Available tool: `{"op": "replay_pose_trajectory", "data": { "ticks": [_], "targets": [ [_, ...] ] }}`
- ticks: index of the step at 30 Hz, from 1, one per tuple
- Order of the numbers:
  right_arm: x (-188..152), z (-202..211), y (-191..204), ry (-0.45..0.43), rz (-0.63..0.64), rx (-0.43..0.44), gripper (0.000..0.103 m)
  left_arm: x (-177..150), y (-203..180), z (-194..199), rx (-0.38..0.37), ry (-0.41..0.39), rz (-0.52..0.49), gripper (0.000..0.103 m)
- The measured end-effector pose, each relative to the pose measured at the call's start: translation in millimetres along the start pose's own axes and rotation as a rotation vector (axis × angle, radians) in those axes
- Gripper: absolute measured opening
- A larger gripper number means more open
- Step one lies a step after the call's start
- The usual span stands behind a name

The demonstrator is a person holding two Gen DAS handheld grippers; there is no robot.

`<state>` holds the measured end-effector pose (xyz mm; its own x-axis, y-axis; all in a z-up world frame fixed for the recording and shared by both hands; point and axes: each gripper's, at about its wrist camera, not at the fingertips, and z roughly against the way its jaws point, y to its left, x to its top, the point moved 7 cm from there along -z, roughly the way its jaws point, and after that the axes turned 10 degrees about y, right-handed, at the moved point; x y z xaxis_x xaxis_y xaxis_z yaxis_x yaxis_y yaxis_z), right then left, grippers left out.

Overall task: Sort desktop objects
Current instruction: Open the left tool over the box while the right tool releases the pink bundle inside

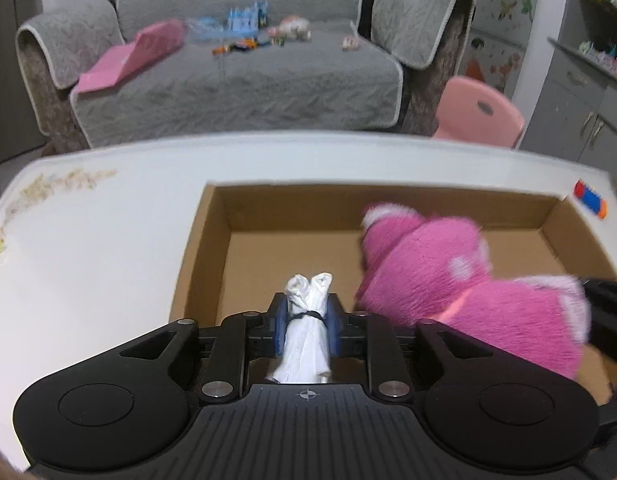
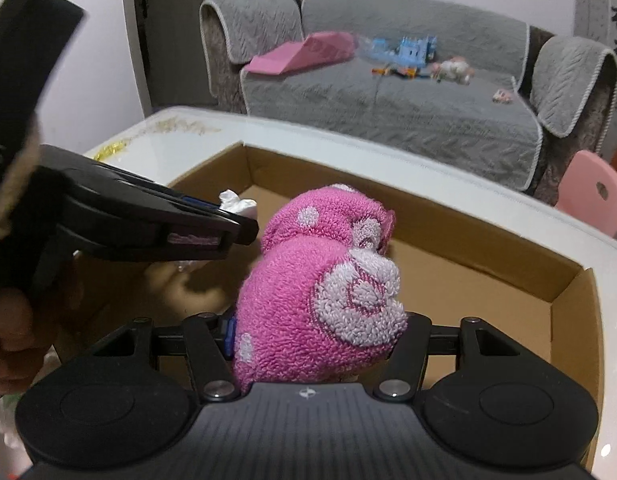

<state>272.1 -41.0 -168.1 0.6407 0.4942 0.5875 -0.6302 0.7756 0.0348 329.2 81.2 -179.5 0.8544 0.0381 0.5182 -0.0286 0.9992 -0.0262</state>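
While both tongs hang over it, the white bench carries an open cardboard box that looks bare inside wherever its floor shows. Next in size is the pink plush toy with pale spots, gripped at its base by the right tongs, whose jaws stand fairly wide around its soft bulk; it sits above the box's near half. Smaller is the white twisted bundle, seemingly tissue or cloth tied with a dark band, held upright between the blue pads of the left tongs, whose jaws stand narrow around it, over the box's near edge. Smallest, a red, blue and orange piece lies on the bench beyond the box's far right corner.

Risks, as I judge them: the two tools work just beside each other, so one could knock the other. The bundle sits close to the near wall, and released there it might catch the rim and tip onto the bench. The plush, soft and squashed, could cling to a pad or roll.
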Motion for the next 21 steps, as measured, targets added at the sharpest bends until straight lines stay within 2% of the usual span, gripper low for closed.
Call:
{"op": "replay_pose_trajectory", "data": {
  "ticks": [1, 3, 4, 5, 7, 11, 13, 16, 18, 21],
  "targets": [
    [-1, 2, -1, -0.001, 0.002, -0.004, 0.059, -1, 0, -1, -0.009, 0.006, -0.002, 0.030],
    [-3, 5, 0, -0.005, 0.005, -0.016, 0.067, -3, -3, 2, -0.035, 0.021, 0.001, 0.048],
    [-3, 7, 1, -0.005, 0.009, -0.020, 0.077, -4, -6, 5, -0.043, 0.031, 0.002, 0.061],
    [-4, 10, 2, -0.013, 0.012, -0.025, 0.088, -4, -8, 10, -0.023, 0.018, -0.005, 0.073],
    [-3, 19, 3, -0.027, 0.013, -0.029, 0.089, -5, -11, 30, 0.016, -0.047, -0.032, 0.086],
    [-6, 61, 0, -0.099, -0.005, -0.028, 0.090, -14, -9, 79, -0.025, -0.114, -0.027, 0.087],
    [-10, 86, -7, -0.149, -0.025, -0.029, 0.092, -24, -2, 110, -0.018, -0.168, -0.024, 0.090],
    [-37, 136, -19, -0.242, -0.045, -0.030, 0.098, -51, 15, 156, -0.012, -0.250, -0.018, 0.102],
    [-62, 165, -26, -0.292, -0.056, -0.041, 0.100, -75, 29, 179, -0.002, -0.273, -0.020, 0.102],
    [-100, 188, -34, -0.321, -0.094, -0.049, 0.101, -109, 47, 197, 0.032, -0.282, -0.015, 0.103]
  ]
}}
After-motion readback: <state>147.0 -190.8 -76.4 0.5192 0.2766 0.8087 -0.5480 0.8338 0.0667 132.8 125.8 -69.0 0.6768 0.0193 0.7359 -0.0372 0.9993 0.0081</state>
